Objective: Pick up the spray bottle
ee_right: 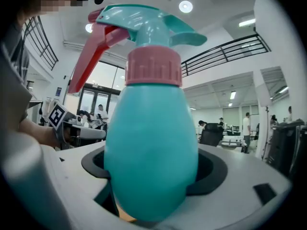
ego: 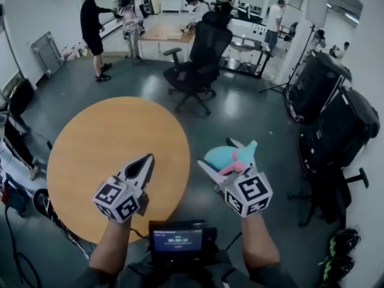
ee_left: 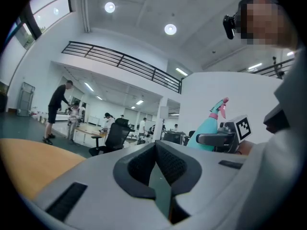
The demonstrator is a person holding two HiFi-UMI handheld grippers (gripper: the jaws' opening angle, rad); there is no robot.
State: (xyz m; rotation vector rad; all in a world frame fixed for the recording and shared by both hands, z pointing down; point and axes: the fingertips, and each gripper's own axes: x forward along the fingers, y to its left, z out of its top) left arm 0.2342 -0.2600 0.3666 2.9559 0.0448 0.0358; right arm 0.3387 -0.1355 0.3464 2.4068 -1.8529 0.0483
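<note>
Open-plan office or lab hall.
People (ego: 93, 26) at desks (ego: 163, 32) across the head view's top, a black office chair (ego: 201, 62) below them, a railed mezzanine (ee_left: 124, 63) upper middle in the left gripper view.

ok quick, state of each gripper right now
left gripper: closed, empty
right gripper: closed on the bottle

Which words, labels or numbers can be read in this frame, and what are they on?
On the small screen near the person's chest: lines of text and digits, too small and blurred to read.
On the marker cubes: black-and-white square patterns only, no words.
On the spray bottle: no print visible.
</note>
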